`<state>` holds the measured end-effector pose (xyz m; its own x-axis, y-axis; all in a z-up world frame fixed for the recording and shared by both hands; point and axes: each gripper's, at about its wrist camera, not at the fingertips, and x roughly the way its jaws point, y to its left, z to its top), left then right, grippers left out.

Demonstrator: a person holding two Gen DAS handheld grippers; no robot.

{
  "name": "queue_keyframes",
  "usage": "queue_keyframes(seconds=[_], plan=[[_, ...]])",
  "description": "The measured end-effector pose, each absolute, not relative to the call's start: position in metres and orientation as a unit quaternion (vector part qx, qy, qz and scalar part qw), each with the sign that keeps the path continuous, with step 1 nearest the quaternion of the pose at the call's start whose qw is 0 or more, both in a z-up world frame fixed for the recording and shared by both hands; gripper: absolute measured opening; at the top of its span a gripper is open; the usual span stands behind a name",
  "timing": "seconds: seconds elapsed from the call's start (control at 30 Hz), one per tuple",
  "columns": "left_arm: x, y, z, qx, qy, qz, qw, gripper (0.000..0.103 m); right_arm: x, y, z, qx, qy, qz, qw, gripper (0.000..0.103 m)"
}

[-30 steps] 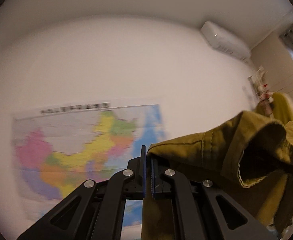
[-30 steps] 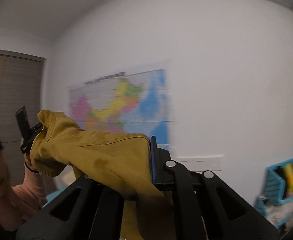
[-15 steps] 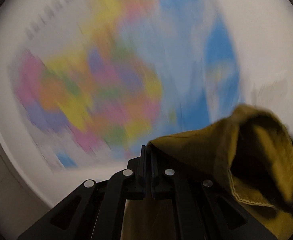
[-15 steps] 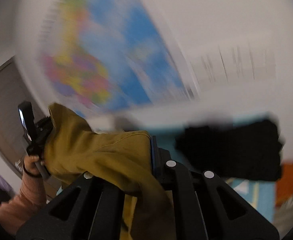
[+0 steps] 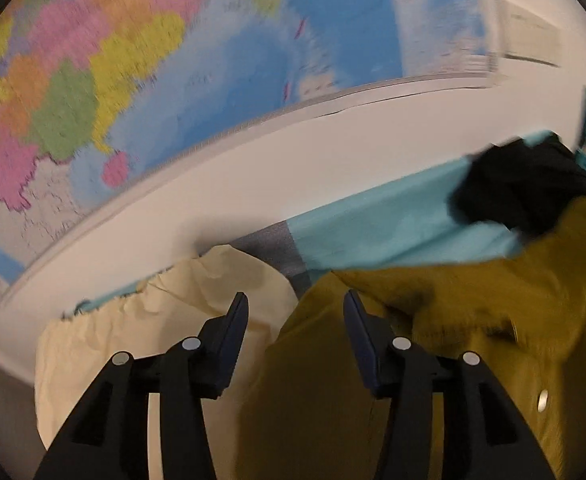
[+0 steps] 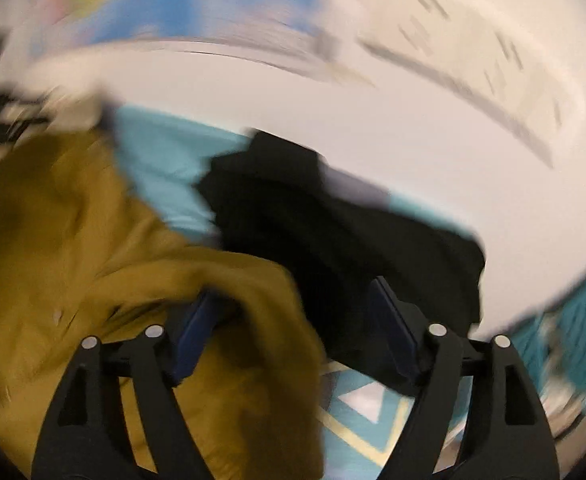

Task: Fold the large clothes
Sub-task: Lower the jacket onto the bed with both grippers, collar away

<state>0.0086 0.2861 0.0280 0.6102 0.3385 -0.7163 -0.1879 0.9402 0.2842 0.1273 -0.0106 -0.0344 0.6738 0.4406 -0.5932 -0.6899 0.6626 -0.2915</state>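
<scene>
A mustard-yellow garment (image 5: 473,320) lies spread on the light blue bed cover (image 5: 393,224). In the left wrist view my left gripper (image 5: 295,306) has its jaws opening; the garment's edge lies below and between the fingers, and the pads do not press on it. In the right wrist view the same mustard-yellow garment (image 6: 73,248) bunches over the left finger (image 6: 197,328) of my right gripper (image 6: 293,300), whose jaws are also opening with cloth loose between them. The picture is blurred.
A black garment (image 6: 333,232) lies heaped on the bed beyond the yellow one. A cream cloth (image 5: 153,320) lies at the left. A coloured wall map (image 5: 133,80) hangs behind the bed. A teal basket (image 6: 565,320) stands at the right.
Both grippers swung down from facing the wall to the bed. Their jaws, which were shut on the yellow garment, have parted, and the garment now lies on the bed.
</scene>
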Motion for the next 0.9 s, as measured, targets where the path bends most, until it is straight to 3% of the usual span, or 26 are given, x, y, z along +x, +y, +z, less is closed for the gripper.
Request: queue_keyframes(seconds=[0.1,0.3,0.33,0.4,0.43,0.53,0.6,0.63,0.9], plan=[[-0.009,0.279,0.018,0.114,0.420,0.126,0.891,0.059,0.085,0.016,-0.046,-0.350,0.207,0.367,0.837,0.080],[-0.031,0.294,-0.001,0.113,0.446,0.124,0.879,0.063,0.059,0.073,-0.096,-0.510,0.139,0.339,0.778,0.078],[-0.034,0.292,-0.003,0.113,0.447,0.123,0.879,0.063,0.062,0.076,-0.098,-0.512,0.138,0.344,0.775,0.070],[-0.038,0.295,-0.002,0.109,0.447,0.124,0.879,0.063,0.071,0.085,-0.097,-0.494,0.161,0.371,0.769,0.042],[-0.039,0.297,-0.001,0.105,0.446,0.125,0.880,0.064,0.081,0.087,-0.084,-0.452,0.186,0.397,0.777,0.004],[-0.045,0.303,0.005,0.102,0.440,0.125,0.883,0.068,0.114,0.062,-0.030,-0.292,0.203,0.437,0.826,0.004],[-0.043,0.311,0.005,0.093,0.446,0.126,0.881,0.083,0.153,0.031,0.012,-0.133,0.216,0.456,0.853,0.004],[-0.042,0.316,0.004,0.083,0.452,0.123,0.880,0.084,0.167,0.021,0.020,-0.087,0.223,0.459,0.855,0.004],[-0.045,0.323,-0.010,0.063,0.477,0.071,0.874,0.084,0.207,0.023,-0.013,-0.029,0.304,0.431,0.849,0.004]])
